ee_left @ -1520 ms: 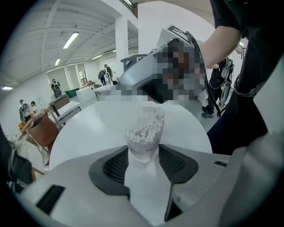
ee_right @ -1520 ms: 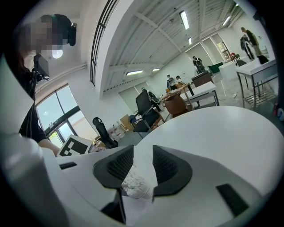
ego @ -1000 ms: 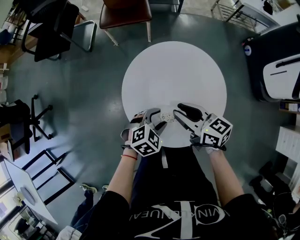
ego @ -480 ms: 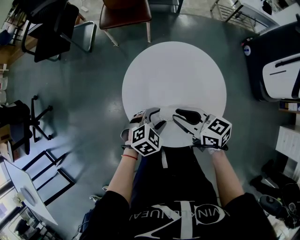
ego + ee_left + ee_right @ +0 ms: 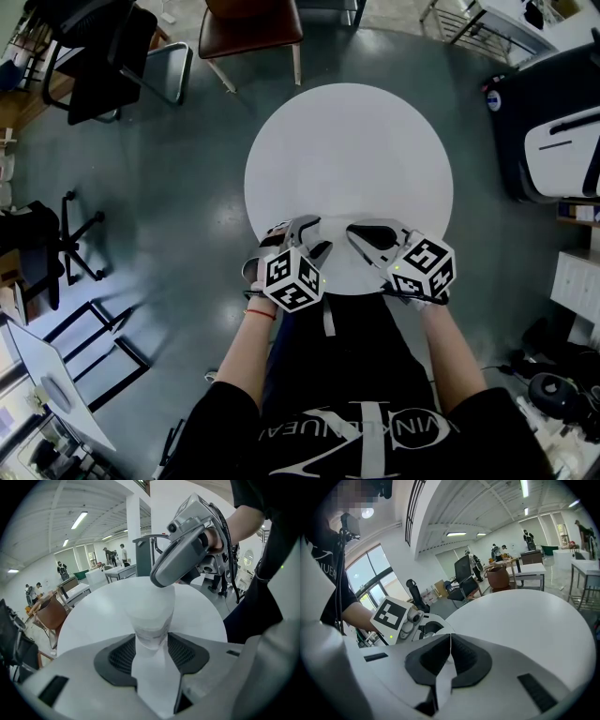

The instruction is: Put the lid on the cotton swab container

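Observation:
The cotton swab container (image 5: 150, 616) is a translucent white cylinder standing on the round white table (image 5: 347, 141) near its front edge. My left gripper (image 5: 151, 641) is shut on its lower part, one pad on each side. My right gripper (image 5: 161, 581) sits right over the container's top and hides it, so I cannot make out the lid. Its jaws have just been closing and now meet with nothing between them, as seen in the right gripper view (image 5: 450, 641). In the head view the left gripper (image 5: 319, 241) and right gripper (image 5: 354, 232) nearly touch tip to tip.
A brown chair (image 5: 253, 23) stands behind the table and a black office chair (image 5: 103, 56) at the far left. A dark machine with a white panel (image 5: 553, 122) is at the right. The person's body is close against the table's front edge.
The right gripper has shifted left and a little down over the container, and its jaws have gone from wide open to shut. The swab-filled top seen earlier is now covered. The left gripper stayed put.

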Tool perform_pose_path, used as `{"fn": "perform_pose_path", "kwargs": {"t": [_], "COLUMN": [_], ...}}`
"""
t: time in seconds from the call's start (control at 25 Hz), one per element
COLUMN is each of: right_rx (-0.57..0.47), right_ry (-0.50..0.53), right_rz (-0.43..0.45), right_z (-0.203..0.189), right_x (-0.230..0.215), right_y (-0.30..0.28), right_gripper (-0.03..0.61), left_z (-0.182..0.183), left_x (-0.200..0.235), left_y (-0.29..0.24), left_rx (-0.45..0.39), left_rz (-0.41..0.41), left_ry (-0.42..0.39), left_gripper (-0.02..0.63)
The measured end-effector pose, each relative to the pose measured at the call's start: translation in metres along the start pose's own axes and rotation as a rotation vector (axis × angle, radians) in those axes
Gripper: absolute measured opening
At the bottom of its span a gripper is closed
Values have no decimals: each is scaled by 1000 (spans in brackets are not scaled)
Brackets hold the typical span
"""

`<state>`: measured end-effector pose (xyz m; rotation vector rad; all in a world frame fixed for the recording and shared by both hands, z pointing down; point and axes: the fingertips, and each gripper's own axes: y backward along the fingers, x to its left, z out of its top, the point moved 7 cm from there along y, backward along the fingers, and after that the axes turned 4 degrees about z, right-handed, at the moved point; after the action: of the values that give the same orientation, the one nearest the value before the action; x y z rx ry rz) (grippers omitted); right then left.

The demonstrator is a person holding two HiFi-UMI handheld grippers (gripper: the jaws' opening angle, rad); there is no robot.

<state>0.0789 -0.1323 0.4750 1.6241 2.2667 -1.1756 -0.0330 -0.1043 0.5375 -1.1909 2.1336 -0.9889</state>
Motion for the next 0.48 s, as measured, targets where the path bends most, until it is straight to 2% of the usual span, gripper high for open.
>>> {"fn": "perform_pose_path", "kwargs": {"t": [0.28, 0.48], "right_rx": [94, 123], "right_ry": [149, 214], "right_rz": [-58, -85], "right_z": [2, 2], "right_x": [10, 13], "right_y": [-5, -7], "right_gripper": [3, 3], "left_z": [-3, -16], "left_x": [0, 1], "left_y": [3, 16], "left_rx": [-5, -32], "left_rz": [-9, -9], "left_ry": [5, 75], "left_gripper": [221, 222]}}
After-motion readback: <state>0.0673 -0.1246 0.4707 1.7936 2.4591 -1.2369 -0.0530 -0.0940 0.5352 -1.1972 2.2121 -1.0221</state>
